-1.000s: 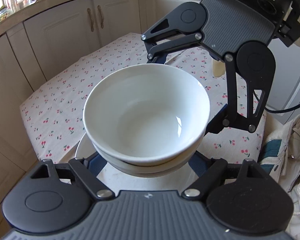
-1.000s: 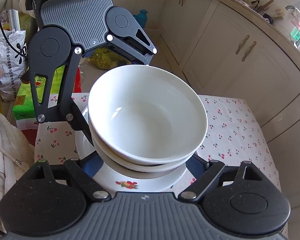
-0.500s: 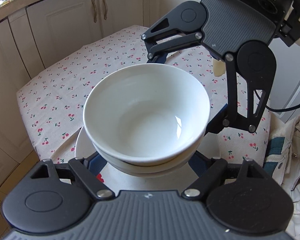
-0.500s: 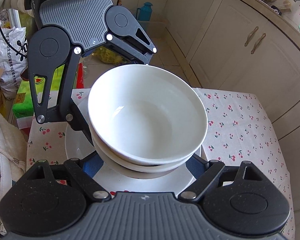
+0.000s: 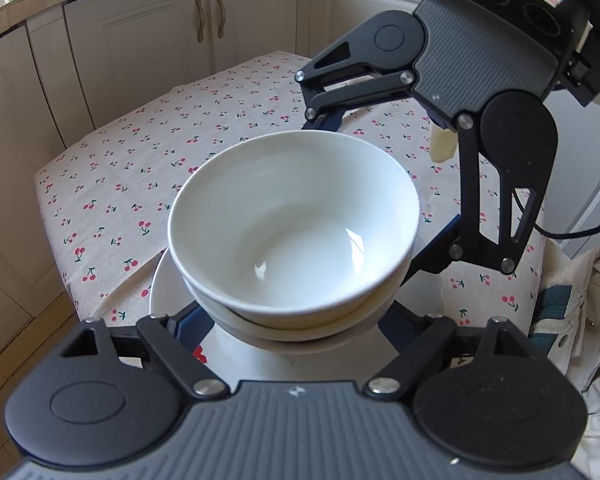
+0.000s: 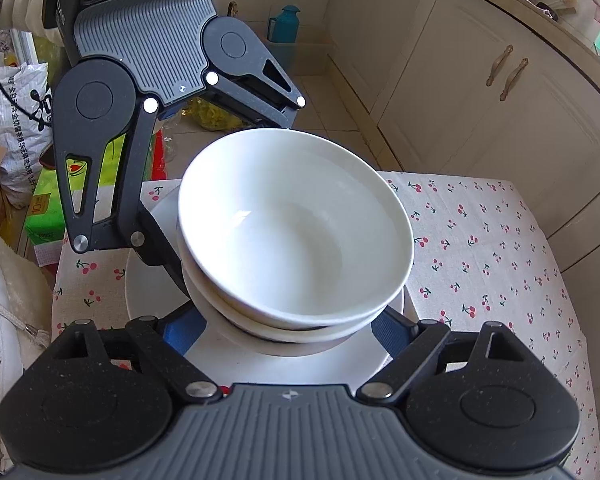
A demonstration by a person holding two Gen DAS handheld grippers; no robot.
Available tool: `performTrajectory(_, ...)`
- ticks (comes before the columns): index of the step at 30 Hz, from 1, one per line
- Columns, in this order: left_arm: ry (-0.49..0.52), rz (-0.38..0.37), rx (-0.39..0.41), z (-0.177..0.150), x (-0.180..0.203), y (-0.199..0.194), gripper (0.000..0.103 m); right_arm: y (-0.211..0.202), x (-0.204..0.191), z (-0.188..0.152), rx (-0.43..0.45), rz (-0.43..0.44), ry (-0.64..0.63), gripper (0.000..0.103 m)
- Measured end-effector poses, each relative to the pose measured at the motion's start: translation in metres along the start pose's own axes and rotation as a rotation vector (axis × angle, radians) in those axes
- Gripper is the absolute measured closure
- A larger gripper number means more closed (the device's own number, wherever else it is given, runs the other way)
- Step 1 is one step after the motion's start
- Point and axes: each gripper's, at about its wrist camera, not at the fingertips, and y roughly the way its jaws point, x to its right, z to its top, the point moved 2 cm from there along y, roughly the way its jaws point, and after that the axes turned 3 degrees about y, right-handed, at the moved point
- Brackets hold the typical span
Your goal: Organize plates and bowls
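Two white bowls are nested: the upper bowl [image 5: 292, 232] [image 6: 292, 232] sits in the lower bowl [image 5: 300, 330] [image 6: 300, 332]. My left gripper [image 5: 296, 320] [image 6: 220, 188] grips the stack from one side, its blue fingers against the lower bowl, and its jaws are opening slightly. From the opposite side my right gripper [image 6: 288, 330] [image 5: 380, 188] is shut on the same stack. A white plate [image 5: 162, 284] [image 6: 148, 280] with a red fruit print lies on the table right under the bowls. Whether the stack touches the plate I cannot tell.
The small table [image 5: 160, 160] [image 6: 480, 240] wears a cherry-print cloth. Cream cabinets [image 5: 160, 52] stand close behind it. On the floor beyond are a green box [image 6: 44, 204], printed bags [image 6: 16, 120] and a teal flask [image 6: 283, 24]. A pale jacket [image 5: 580, 300] hangs at the right.
The bowls stay fixed between both grippers while the table and cabinets shift behind them. In the right wrist view more of the plate now shows to the left of the bowls.
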Motion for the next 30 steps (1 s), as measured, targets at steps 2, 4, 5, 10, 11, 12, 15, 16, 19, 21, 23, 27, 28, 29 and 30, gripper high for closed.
performTrajectory(2, -0.002, 0.006, 0.005, 0.000, 0.002, -0.001, 0.015, -0.001, -0.001, -0.001, 0.004, -0.007, -0.003, 0.011)
performTrajectory(4, 0.006, 0.019, 0.010, -0.001, 0.004, -0.001, 0.013, -0.003, -0.004, 0.000, 0.005, -0.022, -0.014, 0.009)
performTrajectory(5, 0.005, 0.029, 0.012, -0.002, 0.006, -0.001, 0.011, -0.005, -0.006, 0.000, 0.013, -0.028, -0.015, 0.005)
performTrajectory(10, -0.011, 0.074, 0.027, -0.008, 0.016, -0.007, 0.007, -0.019, -0.013, -0.002, 0.058, -0.058, 0.006, 0.000)
performTrajectory(11, -0.010, 0.097, 0.033, -0.009, 0.019, -0.010, 0.007, -0.022, -0.015, -0.004, 0.061, -0.069, 0.012, 0.000)
performTrajectory(12, -0.014, 0.111, 0.041, -0.011, 0.022, -0.013, 0.007, -0.025, -0.017, -0.006, 0.066, -0.084, 0.018, 0.000)
performTrajectory(15, -0.047, 0.159, 0.093, -0.016, 0.032, -0.025, 0.003, -0.036, -0.025, -0.013, 0.076, -0.124, 0.043, 0.000)
performTrajectory(16, -0.052, 0.191, 0.108, -0.018, 0.036, -0.029, 0.001, -0.041, -0.028, -0.017, 0.085, -0.143, 0.056, 0.000)
performTrajectory(19, -0.076, 0.278, 0.163, -0.021, 0.050, -0.045, 0.001, -0.055, -0.039, -0.027, 0.102, -0.209, 0.095, 0.000)
performTrajectory(21, -0.102, 0.322, 0.189, -0.023, 0.059, -0.054, 0.001, -0.067, -0.047, -0.034, 0.134, -0.249, 0.141, 0.000)
performTrajectory(23, -0.139, 0.340, 0.217, -0.025, 0.069, -0.062, 0.001, -0.078, -0.054, -0.040, 0.167, -0.291, 0.221, 0.000)
performTrajectory(27, -0.238, 0.457, 0.273, -0.028, 0.091, -0.071, 0.001, -0.089, -0.065, -0.053, 0.177, -0.421, 0.440, 0.000)
performTrajectory(28, -0.262, 0.495, 0.281, -0.028, 0.098, -0.071, 0.001, -0.091, -0.069, -0.057, 0.174, -0.465, 0.487, 0.000)
performTrajectory(29, -0.280, 0.525, 0.285, -0.027, 0.104, -0.071, 0.001, -0.092, -0.072, -0.061, 0.170, -0.505, 0.538, 0.000)
performTrajectory(30, -0.296, 0.546, 0.279, -0.025, 0.110, -0.069, 0.001, -0.093, -0.074, -0.067, 0.166, -0.540, 0.603, 0.000)
